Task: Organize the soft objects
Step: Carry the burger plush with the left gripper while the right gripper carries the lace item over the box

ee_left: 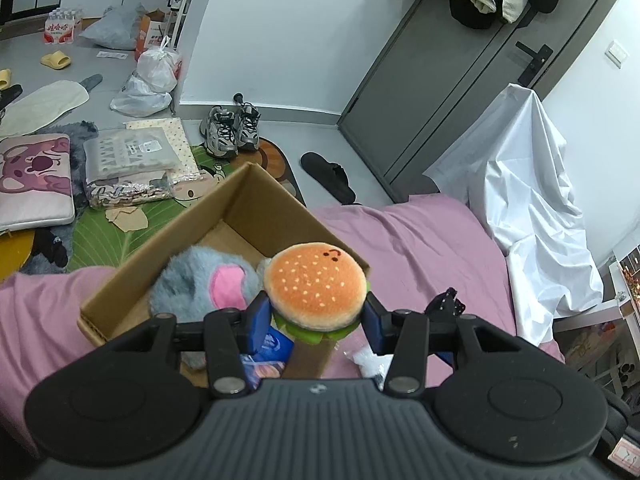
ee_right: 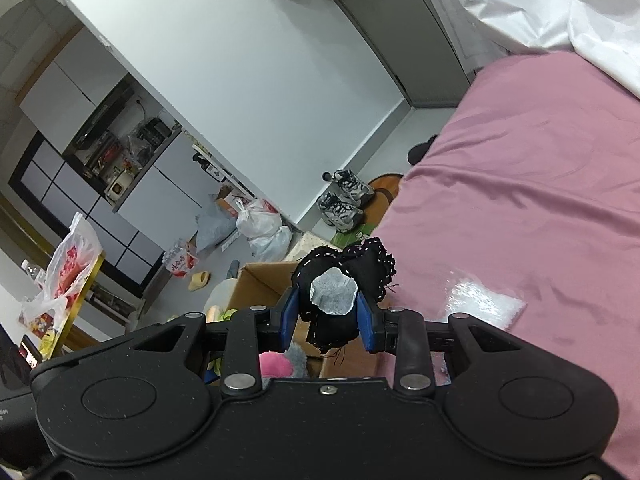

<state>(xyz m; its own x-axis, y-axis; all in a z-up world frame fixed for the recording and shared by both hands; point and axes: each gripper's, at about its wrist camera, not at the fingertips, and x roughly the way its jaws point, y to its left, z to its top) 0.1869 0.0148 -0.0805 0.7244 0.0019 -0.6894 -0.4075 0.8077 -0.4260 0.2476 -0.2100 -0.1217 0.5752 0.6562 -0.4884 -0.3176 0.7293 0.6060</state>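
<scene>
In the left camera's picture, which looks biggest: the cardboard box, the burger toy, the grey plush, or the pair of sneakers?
Largest to smallest, as they appear:
1. Cardboard box
2. Burger toy and grey plush, about alike; the burger sits nearer the camera in the left tongs, and the plush is partly hidden.
3. Sneakers, though they lie far off.

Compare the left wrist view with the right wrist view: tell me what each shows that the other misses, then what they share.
Only the left wrist view shows the left gripper shut on the hamburger plush above the cardboard box, plus the door handle.

Only the right wrist view shows the right gripper shut on the black plush, plus the kitchen shelf.

Both show the box, the grey and pink plush inside it, the pink bedsheet, the sneakers and the clear plastic bag.
</scene>
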